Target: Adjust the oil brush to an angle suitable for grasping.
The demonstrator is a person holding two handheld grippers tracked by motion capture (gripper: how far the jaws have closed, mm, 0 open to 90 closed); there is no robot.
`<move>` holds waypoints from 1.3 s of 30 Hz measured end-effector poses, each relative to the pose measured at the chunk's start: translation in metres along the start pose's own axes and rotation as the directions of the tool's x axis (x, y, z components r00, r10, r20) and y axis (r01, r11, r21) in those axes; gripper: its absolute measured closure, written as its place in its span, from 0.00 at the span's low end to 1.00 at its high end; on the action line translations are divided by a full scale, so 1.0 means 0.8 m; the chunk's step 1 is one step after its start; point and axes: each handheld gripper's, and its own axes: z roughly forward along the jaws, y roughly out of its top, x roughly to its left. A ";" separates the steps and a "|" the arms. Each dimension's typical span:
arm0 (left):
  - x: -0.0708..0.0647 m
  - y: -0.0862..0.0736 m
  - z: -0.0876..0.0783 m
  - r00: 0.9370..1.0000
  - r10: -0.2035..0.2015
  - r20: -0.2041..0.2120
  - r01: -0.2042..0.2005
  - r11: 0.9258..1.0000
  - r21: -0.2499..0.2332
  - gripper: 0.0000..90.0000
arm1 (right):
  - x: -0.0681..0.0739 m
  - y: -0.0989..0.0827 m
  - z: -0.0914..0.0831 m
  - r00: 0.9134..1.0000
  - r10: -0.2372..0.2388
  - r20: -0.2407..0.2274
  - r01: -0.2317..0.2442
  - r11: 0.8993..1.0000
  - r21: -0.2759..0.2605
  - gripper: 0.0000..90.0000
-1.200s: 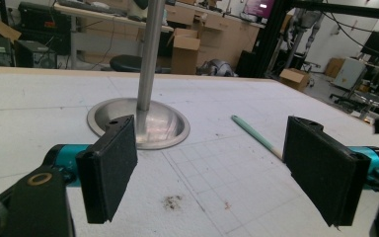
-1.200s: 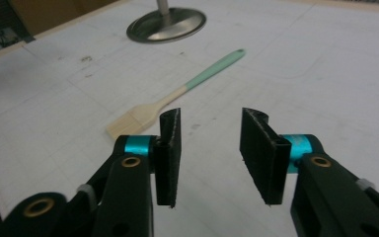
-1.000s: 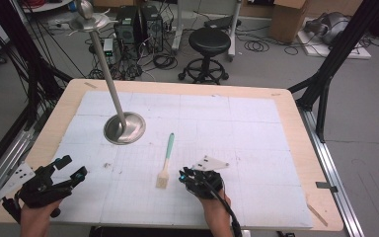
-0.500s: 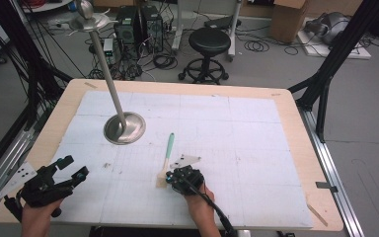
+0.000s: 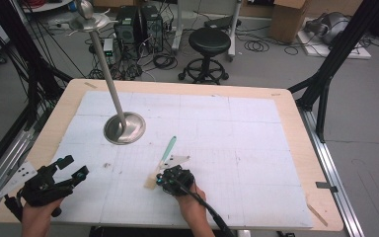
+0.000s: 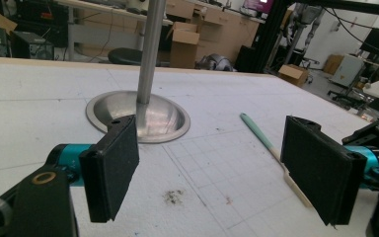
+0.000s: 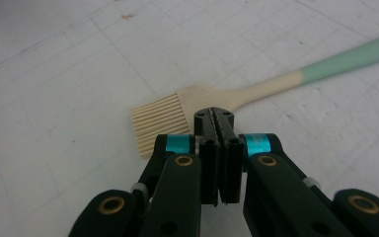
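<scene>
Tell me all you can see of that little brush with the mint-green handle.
The flat pastry brush with pale cream bristles and a mint-green-tipped handle lies flat on the white gridded table mat, handle pointing toward the round metal stand base. It looks like silicone or plastic. The shut right gripper sits just over its head; contact is unclear.

brush: just ahead of the right claw; pale cream bristles and neck of smooth matt plastic, handle end matt mint green.
right claw: matt black plastic links, brass-coloured rivets, glossy teal metal collars.
left claw: pads of rough, grainy black foam.
stand: beyond the left claw; brushed metal dish and pole, dull sheen.
counter: light wood rim, matt white gridded sheet, faintly soiled.
</scene>
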 end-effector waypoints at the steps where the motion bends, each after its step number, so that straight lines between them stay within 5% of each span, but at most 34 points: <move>1: 0.000 0.000 0.000 1.000 0.000 0.000 0.000 1.000 0.000 0.26 | 0.000 0.000 0.000 1.000 0.000 0.000 0.000 1.000 0.000 0.99; 8: 0.002 0.000 -0.001 1.000 -0.006 -0.002 0.006 1.000 -0.003 0.26 | 0.022 0.018 0.021 0.999 -0.028 -0.038 0.028 1.000 0.010 0.99; 12: 0.002 -0.001 0.001 1.000 -0.005 0.001 0.005 1.000 0.004 0.26 | 0.043 0.029 0.039 0.992 -0.062 -0.106 0.063 0.998 0.005 0.99; 17: 0.001 -0.001 0.000 1.000 -0.005 0.005 0.005 1.000 0.002 0.26 | 0.046 0.033 0.036 0.992 -0.079 -0.095 0.078 0.997 -0.017 0.99; 22: 0.001 -0.002 0.002 1.000 -0.006 0.011 0.005 1.000 0.012 0.26 | 0.024 0.028 0.006 0.997 -0.050 -0.050 0.046 0.996 -0.072 0.97; 23: 0.000 -0.002 0.002 1.000 -0.004 0.016 0.003 1.000 0.015 0.26 | 0.008 0.020 -0.018 1.000 -0.029 -0.013 0.027 0.992 -0.127 0.96; 29: -0.007 -0.002 0.007 0.999 0.016 0.039 -0.017 0.999 0.031 0.26 | -0.023 -0.006 -0.075 0.998 0.033 0.048 -0.021 0.974 -0.226 0.92; 30: -0.009 -0.003 0.009 0.999 0.016 0.048 -0.018 0.999 0.036 0.26 | -0.035 -0.020 -0.100 0.995 0.052 0.084 -0.030 0.968 -0.248 0.87; 34: -0.012 -0.004 0.011 0.998 0.022 0.062 -0.025 0.999 0.047 0.26 | -0.049 -0.041 -0.133 0.988 0.081 0.132 -0.041 0.958 -0.283 0.74; 36: -0.015 -0.005 0.015 0.997 0.029 0.077 -0.034 0.997 0.066 0.26 | -0.062 -0.069 -0.168 0.973 0.141 0.184 -0.068 0.933 -0.353 0.54; 37: -0.015 -0.005 0.015 0.997 0.029 0.077 -0.034 0.997 0.066 0.25 | -0.062 -0.069 -0.168 0.973 0.141 0.184 -0.068 0.933 -0.353 0.54; 39: -0.019 -0.005 0.018 0.996 0.029 0.085 -0.036 0.996 0.083 0.23 | -0.075 -0.096 -0.200 0.955 0.191 0.227 -0.091 0.917 -0.389 0.37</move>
